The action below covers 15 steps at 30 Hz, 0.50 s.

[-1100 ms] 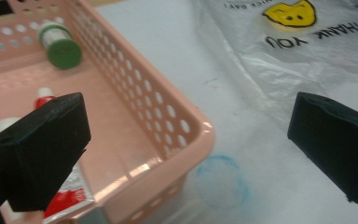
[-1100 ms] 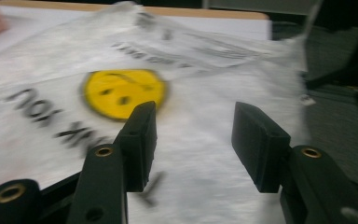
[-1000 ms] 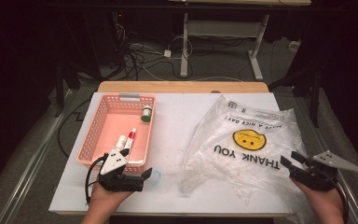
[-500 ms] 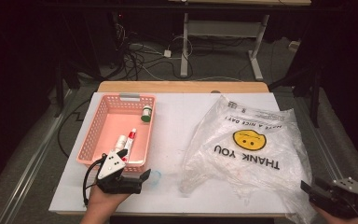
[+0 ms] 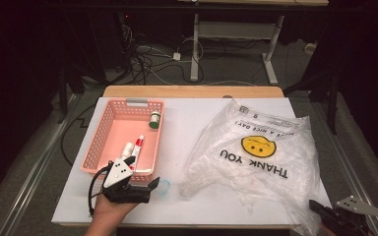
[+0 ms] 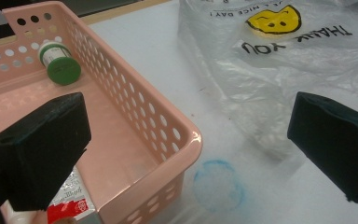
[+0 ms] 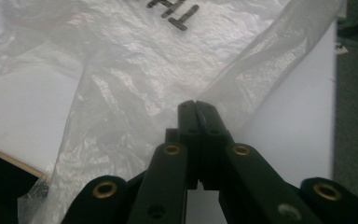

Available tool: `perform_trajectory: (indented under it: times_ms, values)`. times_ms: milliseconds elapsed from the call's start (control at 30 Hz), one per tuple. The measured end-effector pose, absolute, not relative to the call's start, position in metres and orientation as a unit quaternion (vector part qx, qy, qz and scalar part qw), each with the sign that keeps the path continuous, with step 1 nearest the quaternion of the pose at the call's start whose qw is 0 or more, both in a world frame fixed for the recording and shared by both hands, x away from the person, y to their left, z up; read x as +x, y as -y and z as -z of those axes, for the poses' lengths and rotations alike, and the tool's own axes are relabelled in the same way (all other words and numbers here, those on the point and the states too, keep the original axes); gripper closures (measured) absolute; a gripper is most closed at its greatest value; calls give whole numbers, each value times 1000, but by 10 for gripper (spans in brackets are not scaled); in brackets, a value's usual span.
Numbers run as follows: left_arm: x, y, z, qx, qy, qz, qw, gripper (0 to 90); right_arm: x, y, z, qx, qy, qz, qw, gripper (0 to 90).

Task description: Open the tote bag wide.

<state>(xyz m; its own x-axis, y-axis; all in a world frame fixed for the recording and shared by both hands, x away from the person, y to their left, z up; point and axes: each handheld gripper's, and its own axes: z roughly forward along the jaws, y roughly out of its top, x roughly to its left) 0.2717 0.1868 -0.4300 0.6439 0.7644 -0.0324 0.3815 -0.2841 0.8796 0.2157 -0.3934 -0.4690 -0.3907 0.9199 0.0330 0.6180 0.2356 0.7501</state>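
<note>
Plastic bag [image 7: 135, 93] film is being pinched between the right gripper [image 7: 196, 106]'s closed jaws. Left gripper [image 6: 186, 140] is hovering wide apart, its jaws straddling the pink basket [image 6: 135, 116]'s near corner.

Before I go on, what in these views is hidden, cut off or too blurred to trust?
- Right gripper, high view: cut off by the bottom edge.
- Whether its shut jaws pinch the clear plastic "THANK YOU" bag: right gripper view too blurred.
- Red-and-white tube in the pink perforated basket: left gripper view, mostly behind a black jaw.
- Green-capped white bottle: label too small in high view.
- Bag contents: crumpled film hides them.
</note>
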Motion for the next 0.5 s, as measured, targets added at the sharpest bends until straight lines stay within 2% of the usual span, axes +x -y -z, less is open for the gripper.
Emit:
perform_trajectory:
  times_ms: [500]
  values:
    - [275,-192,429,765,-378,-205,479,0,241,310,464,443,-795,-357,209,895]
